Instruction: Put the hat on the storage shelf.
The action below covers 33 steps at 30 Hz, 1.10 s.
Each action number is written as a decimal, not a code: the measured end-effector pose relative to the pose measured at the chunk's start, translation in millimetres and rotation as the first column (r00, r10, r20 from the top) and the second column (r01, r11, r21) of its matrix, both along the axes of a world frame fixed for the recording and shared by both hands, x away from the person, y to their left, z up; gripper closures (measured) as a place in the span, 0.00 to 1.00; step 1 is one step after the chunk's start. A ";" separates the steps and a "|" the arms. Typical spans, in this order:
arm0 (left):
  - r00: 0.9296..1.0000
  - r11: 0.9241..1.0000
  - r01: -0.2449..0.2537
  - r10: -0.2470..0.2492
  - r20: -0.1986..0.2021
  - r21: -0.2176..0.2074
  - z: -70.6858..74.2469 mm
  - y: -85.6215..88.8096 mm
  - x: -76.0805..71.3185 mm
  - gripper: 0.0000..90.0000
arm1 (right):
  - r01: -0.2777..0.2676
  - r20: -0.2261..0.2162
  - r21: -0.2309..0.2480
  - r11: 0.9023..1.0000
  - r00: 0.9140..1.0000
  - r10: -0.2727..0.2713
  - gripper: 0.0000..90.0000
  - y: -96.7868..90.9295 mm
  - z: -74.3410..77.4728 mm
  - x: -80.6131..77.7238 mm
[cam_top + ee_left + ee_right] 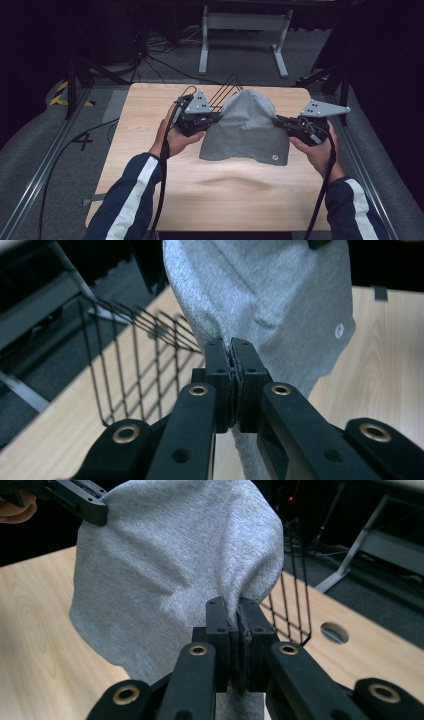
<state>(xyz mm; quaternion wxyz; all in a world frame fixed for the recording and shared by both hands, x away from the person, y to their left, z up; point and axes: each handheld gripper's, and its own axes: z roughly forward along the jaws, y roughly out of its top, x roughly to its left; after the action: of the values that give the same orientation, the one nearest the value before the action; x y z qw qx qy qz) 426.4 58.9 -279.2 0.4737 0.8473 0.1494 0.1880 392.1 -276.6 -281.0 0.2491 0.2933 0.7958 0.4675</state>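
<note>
Jaws of both grippers, left [231,347] & right [238,605], pinch soft grey knit garment [247,130]; wire rack [145,355] behind.

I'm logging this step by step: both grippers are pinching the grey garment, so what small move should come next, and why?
Probably carry the grey garment a little farther back toward the black wire basket. The left gripper and the right gripper each clamp an edge, the cloth hangs lifted between them above the wooden table, and the basket stands just behind it.
</note>
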 end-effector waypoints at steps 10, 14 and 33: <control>0.999 0.999 0.001 0.001 0.050 -0.032 42.5 -0.7 17.7 0.97 | 0.004 0.079 0.021 1.000 0.997 -0.005 0.95 4.4 51.8 17.7; 0.997 0.999 -0.017 0.020 0.074 -0.044 63.2 1.8 27.8 0.97 | 0.023 0.108 0.012 1.000 0.994 -0.024 0.95 5.3 74.6 33.3; 0.984 0.986 -0.146 0.153 0.096 -0.076 102.6 7.7 75.2 0.97 | 0.064 0.133 0.007 0.998 0.989 -0.064 0.95 30.0 104.1 88.8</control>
<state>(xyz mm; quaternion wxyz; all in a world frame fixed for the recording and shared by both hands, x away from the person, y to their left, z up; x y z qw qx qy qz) 501.5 66.6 -176.6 0.4941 0.8062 0.1950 0.2605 480.9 -246.6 -177.0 0.3161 0.2871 0.7669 0.4791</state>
